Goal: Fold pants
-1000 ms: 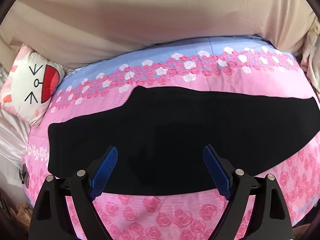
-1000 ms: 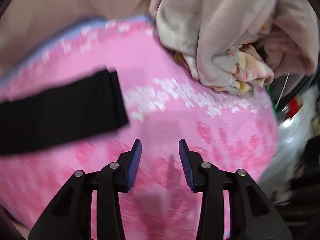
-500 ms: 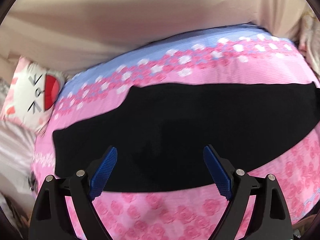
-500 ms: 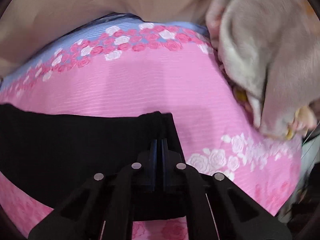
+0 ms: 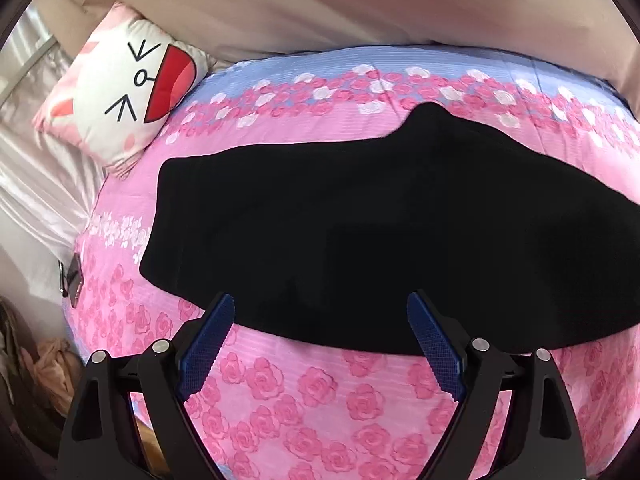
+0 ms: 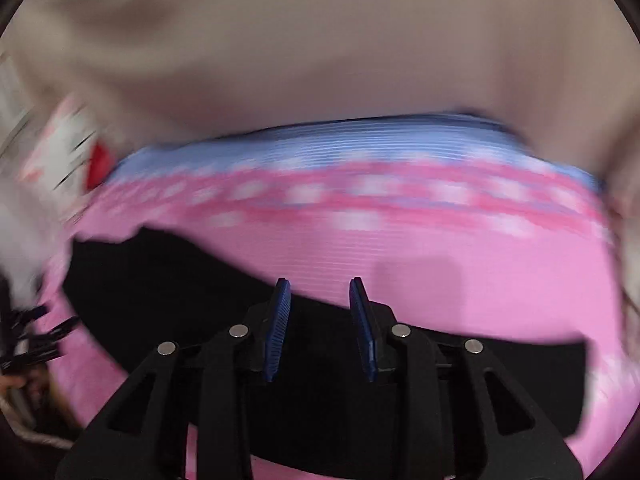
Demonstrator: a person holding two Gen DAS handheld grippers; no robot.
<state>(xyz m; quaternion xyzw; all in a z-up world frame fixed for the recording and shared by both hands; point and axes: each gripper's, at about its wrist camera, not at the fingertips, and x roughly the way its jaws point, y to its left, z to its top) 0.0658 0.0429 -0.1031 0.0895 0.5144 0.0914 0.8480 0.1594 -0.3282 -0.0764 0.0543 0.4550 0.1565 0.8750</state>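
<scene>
In the left wrist view, the black pants (image 5: 380, 232) lay flat across the pink flowered bedspread (image 5: 304, 400), stretching from the middle out to the right, with a cartoon pillow (image 5: 132, 92) well apart at the far left. The left gripper (image 5: 320, 340) hung tilted downward above the near edge of the pants, its blue pads spread wide with nothing between them. The risk there, as I judged it, was pinching bedspread along with the cloth, since the edge lay tight on the cover.

In the right wrist view, badly blurred, the pants (image 6: 180, 292) ran beneath and to the left of the right gripper (image 6: 320, 320). Its jaws had just been opening to a narrow gap, and nothing sat between the pads. The loosened end could slump or crease, spoiling the fold line. The gripper pointed forward over the dark cloth.
</scene>
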